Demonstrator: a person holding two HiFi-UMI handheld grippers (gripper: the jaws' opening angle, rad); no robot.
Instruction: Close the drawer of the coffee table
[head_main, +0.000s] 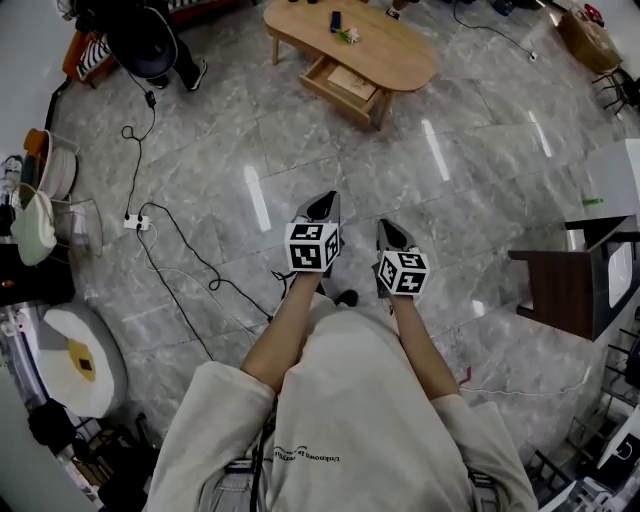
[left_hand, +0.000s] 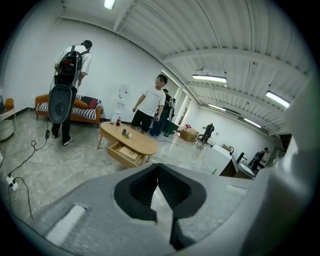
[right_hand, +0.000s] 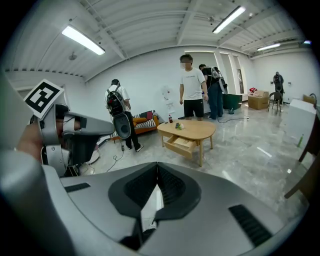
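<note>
The drawer (head_main: 340, 88) stands pulled out under the wooden coffee table (head_main: 405, 58), well ahead of me across the grey floor (head_main: 470, 190). My left gripper (head_main: 322, 207) and right gripper (head_main: 393, 235) are side by side, both clenched on nothing.

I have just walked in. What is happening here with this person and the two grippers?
A person in a pale sweatshirt stands on the grey marble floor, holding a grey two-jaw gripper in each hand. The left gripper and the right gripper are both shut and empty, pointing toward the oval light wooden coffee table. Its drawer is pulled out, with something flat inside. Both grippers are well short of it.
</note>
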